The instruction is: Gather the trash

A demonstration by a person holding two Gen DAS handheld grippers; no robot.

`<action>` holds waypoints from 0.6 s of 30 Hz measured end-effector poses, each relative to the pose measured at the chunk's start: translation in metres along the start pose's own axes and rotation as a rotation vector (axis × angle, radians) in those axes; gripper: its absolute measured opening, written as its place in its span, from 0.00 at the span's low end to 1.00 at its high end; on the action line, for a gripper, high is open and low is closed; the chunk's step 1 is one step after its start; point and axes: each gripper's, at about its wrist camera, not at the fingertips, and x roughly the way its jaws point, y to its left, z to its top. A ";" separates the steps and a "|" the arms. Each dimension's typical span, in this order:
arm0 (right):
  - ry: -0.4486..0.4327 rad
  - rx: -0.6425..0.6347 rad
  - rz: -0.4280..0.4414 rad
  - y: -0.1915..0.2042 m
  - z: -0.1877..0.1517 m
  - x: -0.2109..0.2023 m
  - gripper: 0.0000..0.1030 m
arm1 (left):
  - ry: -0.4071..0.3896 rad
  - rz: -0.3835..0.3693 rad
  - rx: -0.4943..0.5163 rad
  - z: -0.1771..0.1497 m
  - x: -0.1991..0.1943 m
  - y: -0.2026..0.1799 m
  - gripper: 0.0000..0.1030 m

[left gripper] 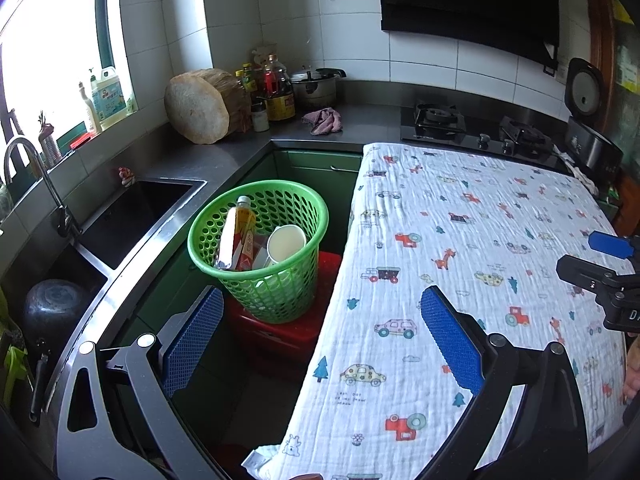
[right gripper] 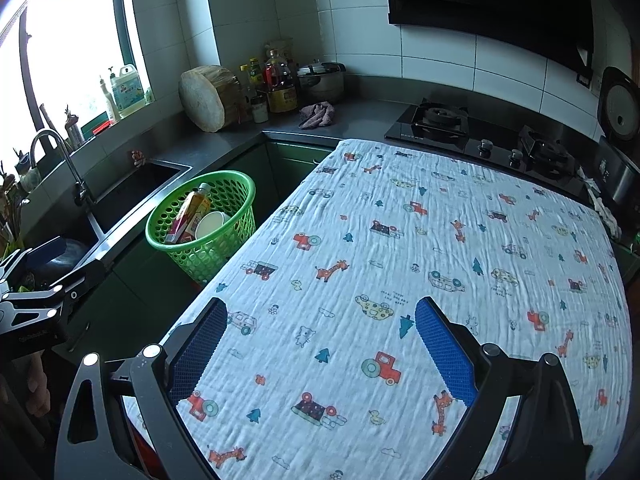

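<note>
trash looks collected; table bare, both grippers empty

the table (right gripper: 400, 240) is the largest thing in view. a crinkled white cotton cloth printed with small cars, trucks, giraffes and trees covers it, and the cloth lies flat with a light ripple. no loose item shows anywhere on it in either view.

steel counter (left gripper: 224, 156) wraps behind and to the left, dull grey and smooth, with a square sink (left gripper: 132, 216) let into it.

green basket (left gripper: 260, 248): round plastic, tapered, walls of open lattice holes. it stands on a red stool (left gripper: 280, 332) just beside the table's left edge. inside, a bottle (left gripper: 236, 236) with a yellow-orange label and white cap leans tilted against the wall, a white paper cup (left gripper: 286, 242) lies on its side with its mouth facing up and out, and other packaging sits lower down, too hidden to name.

left gripper (left gripper: 320, 336): jaws spread wide, blue ribbed pads, nothing between them; it hangs over the gap between basket and table edge.

right gripper (right gripper: 320, 352): jaws also spread wide and empty, over the near part of the cloth.

judgement: task at or near its end. the trash is in the basket, nothing remains on the table that i can see. a scrap of white material (left gripper: 258, 458) shows under the cloth's near corner; cannot tell whether it is trash.
</note>
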 end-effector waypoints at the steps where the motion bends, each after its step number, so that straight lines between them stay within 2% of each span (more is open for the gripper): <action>1: -0.001 -0.001 0.000 0.000 0.000 0.000 0.89 | -0.001 -0.001 -0.001 0.000 -0.001 0.000 0.95; 18: -0.002 0.000 0.003 0.000 0.000 0.000 0.89 | -0.007 -0.007 0.001 -0.002 -0.003 0.001 0.95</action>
